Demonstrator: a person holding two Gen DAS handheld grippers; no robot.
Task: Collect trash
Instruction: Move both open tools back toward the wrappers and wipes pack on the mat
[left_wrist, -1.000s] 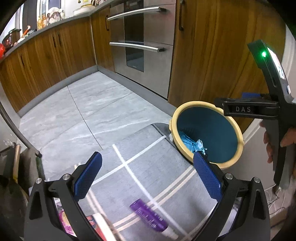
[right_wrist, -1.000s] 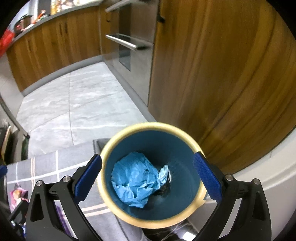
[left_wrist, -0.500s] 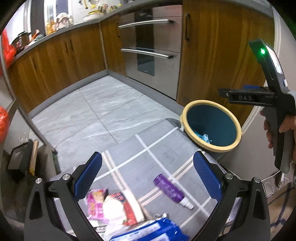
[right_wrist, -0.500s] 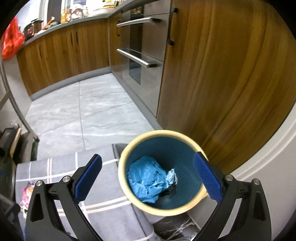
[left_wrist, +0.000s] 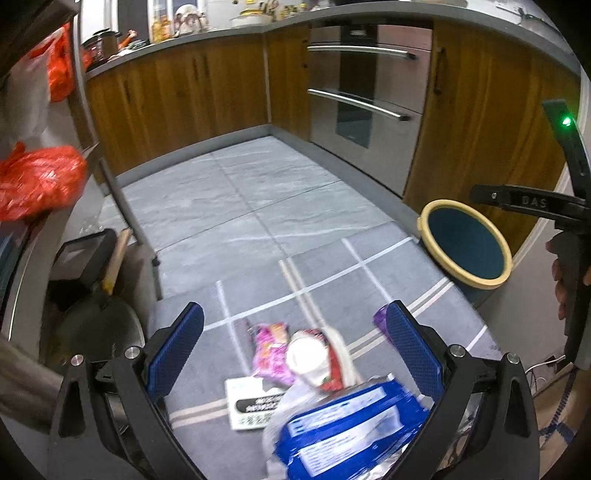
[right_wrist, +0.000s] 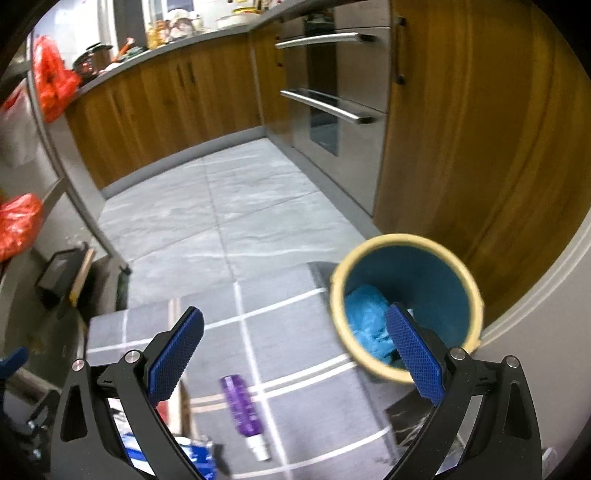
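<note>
Looking into the bin (right_wrist: 406, 306), we see a round teal tub with a pale yellow rim, and in it a crumpled blue wad (right_wrist: 365, 321) against the near wall; from the left wrist view its inside shows only dark teal. It stands on the floor at the far right corner of the rug (left_wrist: 332, 266), close to a wooden cabinet (right_wrist: 461, 129). That rug is grey, flat-woven, crossed by thin white lines. On it lies our trash: a pink crinkled wrapper (left_wrist: 271, 350), a white round lid or cup (left_wrist: 306, 356) on a red-and-white packet, a white card with dark print (left_wrist: 251, 402), and a glossy blue-and-white pack (left_wrist: 343, 432) nearest the camera. We hold the left gripper (left_wrist: 293, 354) above this heap with its blue ribbed pads spread wide and nothing between them; the pile sits in the gap below. A purple bottle (right_wrist: 242, 406) with a white cap lies apart on the rug, just past the right pad in the left view. Our right gripper (right_wrist: 293, 354) is also wide open and empty, hovering over the rug, with the bottle below between its fingers and the bin behind its right pad (right_wrist: 412, 350). Red plastic bags (left_wrist: 37, 181) hang at left.
</note>
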